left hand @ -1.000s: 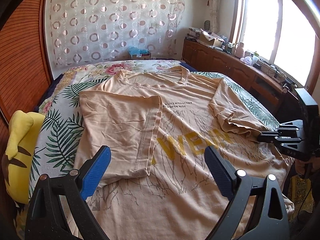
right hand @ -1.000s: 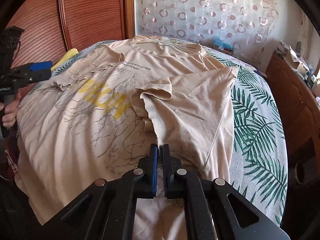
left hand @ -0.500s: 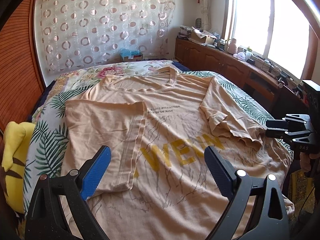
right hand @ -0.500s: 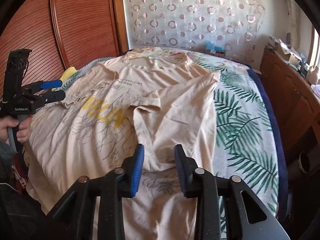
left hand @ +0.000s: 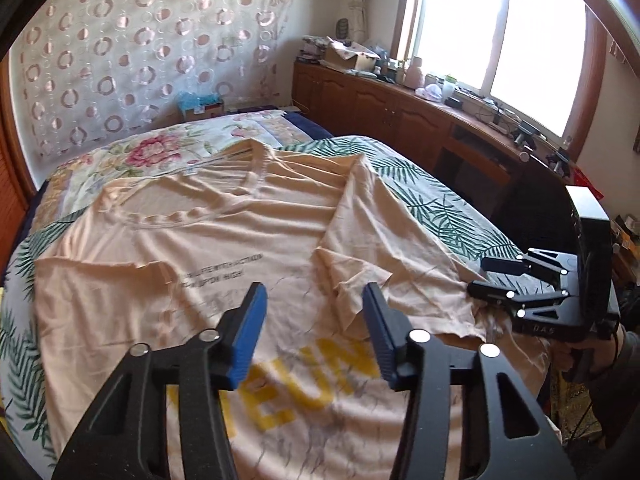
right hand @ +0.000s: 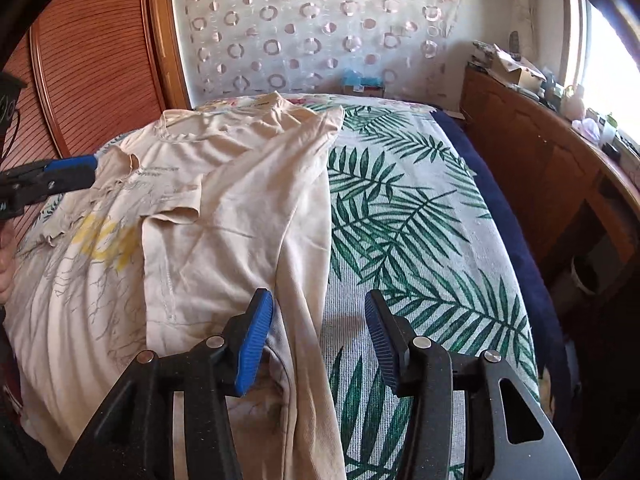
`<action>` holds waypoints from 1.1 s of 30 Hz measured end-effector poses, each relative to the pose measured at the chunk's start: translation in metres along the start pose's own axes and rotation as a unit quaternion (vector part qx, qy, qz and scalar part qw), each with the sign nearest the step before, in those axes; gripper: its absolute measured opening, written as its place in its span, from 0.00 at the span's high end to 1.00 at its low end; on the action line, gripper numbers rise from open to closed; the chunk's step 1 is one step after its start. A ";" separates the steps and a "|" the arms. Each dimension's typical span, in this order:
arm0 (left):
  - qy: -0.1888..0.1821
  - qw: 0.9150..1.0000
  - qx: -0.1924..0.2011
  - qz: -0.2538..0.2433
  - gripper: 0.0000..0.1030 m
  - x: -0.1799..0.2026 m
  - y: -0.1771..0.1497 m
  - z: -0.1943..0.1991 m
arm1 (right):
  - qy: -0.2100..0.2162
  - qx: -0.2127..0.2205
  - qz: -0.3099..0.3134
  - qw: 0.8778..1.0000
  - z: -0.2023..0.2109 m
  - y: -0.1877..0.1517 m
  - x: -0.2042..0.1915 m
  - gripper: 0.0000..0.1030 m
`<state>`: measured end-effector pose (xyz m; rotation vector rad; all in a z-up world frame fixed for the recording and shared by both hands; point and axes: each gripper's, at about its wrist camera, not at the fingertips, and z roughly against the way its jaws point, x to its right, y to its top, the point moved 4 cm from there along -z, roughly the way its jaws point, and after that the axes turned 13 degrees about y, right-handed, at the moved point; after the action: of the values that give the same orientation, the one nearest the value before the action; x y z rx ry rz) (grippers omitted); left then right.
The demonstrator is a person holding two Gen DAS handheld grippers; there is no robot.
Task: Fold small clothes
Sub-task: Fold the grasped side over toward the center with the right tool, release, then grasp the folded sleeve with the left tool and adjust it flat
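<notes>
The peach T-shirt [left hand: 248, 248] lies spread across the bed [right hand: 420, 220], both side flaps folded inward. The right gripper [right hand: 319, 340] has just let go of the flap, jaws parting and empty; the left gripper [left hand: 314, 336] has narrowed, also empty

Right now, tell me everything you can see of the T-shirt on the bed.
The beige T-shirt lies face up and wrinkled on the leaf-print bedspread. It looks like thin cotton, with a ribbed collar, small dark text, yellow letters and grey branching lines. Both sides, sleeves included, are folded inward over the chest. No gripper holds it.
</notes>
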<state>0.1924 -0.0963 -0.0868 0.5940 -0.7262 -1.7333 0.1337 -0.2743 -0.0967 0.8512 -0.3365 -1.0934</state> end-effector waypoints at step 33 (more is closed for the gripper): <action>0.017 0.999 -0.034 0.008 0.92 -0.001 -0.003 -0.036 | -0.008 0.014 0.011 1.000 0.000 -0.005 -0.003 0.51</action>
<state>0.2165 -0.1008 -0.1137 0.5674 -0.6438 -1.7232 0.1291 -0.2723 -0.0994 0.8617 -0.3744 -1.0772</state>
